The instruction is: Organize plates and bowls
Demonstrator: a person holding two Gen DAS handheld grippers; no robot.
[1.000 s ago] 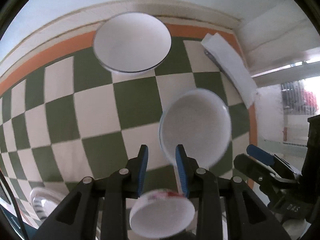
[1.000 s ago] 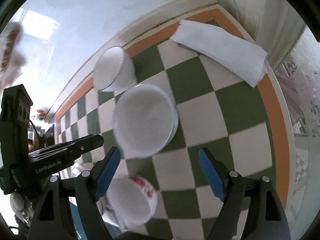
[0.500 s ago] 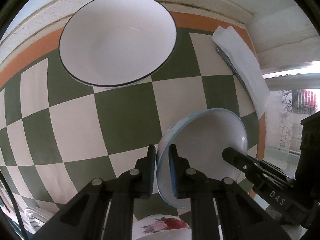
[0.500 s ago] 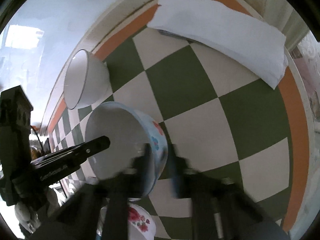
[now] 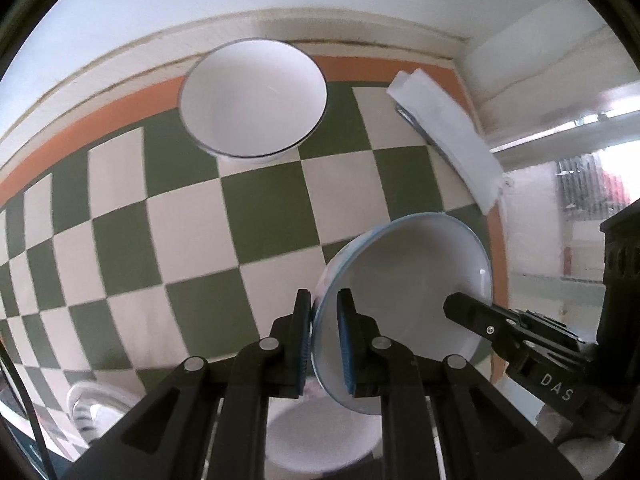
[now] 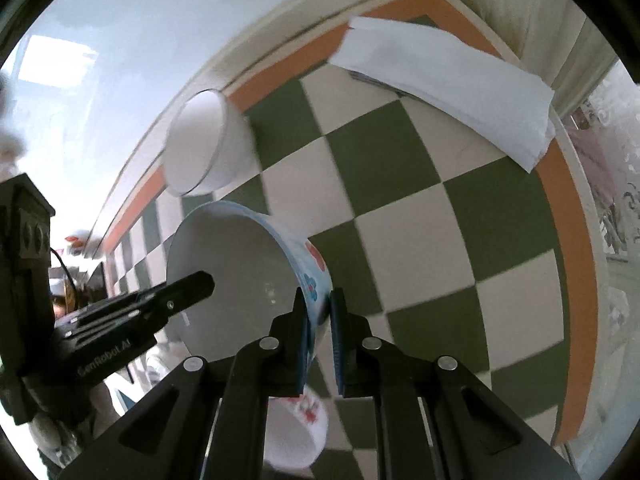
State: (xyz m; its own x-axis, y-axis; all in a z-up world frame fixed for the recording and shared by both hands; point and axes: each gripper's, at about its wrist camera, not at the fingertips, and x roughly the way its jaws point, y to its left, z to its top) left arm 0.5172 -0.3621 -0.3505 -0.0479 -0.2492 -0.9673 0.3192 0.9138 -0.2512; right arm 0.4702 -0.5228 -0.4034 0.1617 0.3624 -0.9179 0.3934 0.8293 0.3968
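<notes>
- Floral bowl (image 5: 404, 312) is hanging tilted above the checkered counter (image 5: 192, 232), another small bowl (image 5: 316, 436) sitting right underneath.
- Left claw (image 5: 324, 340) and right claw (image 6: 319, 340) are both clenching opposite rims.
- Looking like glazed ceramic: stiff, slick, chippable, so rim pinches are making sense.

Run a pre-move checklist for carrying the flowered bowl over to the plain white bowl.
1. Left gripper jaws clamped on the flowered bowl rim: ok.
2. Right gripper jaws clamped on the opposite rim: ok.
3. Flowered bowl level: not ok, it hangs tilted.
4. Plain white bowl upright and empty: ok.
5. Checkered tablecloth between the two bowls free of obstacles: ok.
6. Folded white paper clear of the path: ok, it lies off at the table edge.
</notes>
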